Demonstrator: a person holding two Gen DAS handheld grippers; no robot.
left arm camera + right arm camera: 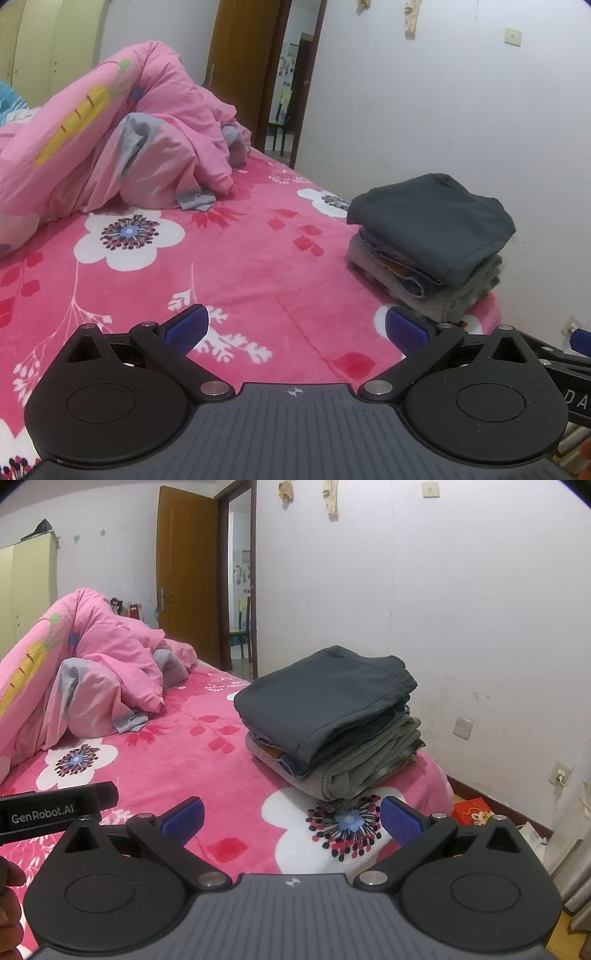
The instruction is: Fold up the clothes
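A stack of folded clothes [432, 243], dark grey garment on top, grey and blue ones beneath, sits near the right edge of the pink floral bed [240, 266]. It also shows in the right wrist view [328, 720]. My left gripper [295, 330] is open and empty, held above the blanket, left of and nearer than the stack. My right gripper [291, 818] is open and empty, just in front of the stack. The left gripper's black body [55, 808] shows at the left of the right wrist view.
A crumpled pink duvet [110, 147] with grey cloth tucked in it is heaped at the far left of the bed. A white wall [461, 609] runs along the bed's right side. A brown door [184, 572] stands open beyond. Bags [476, 812] lie on the floor at right.
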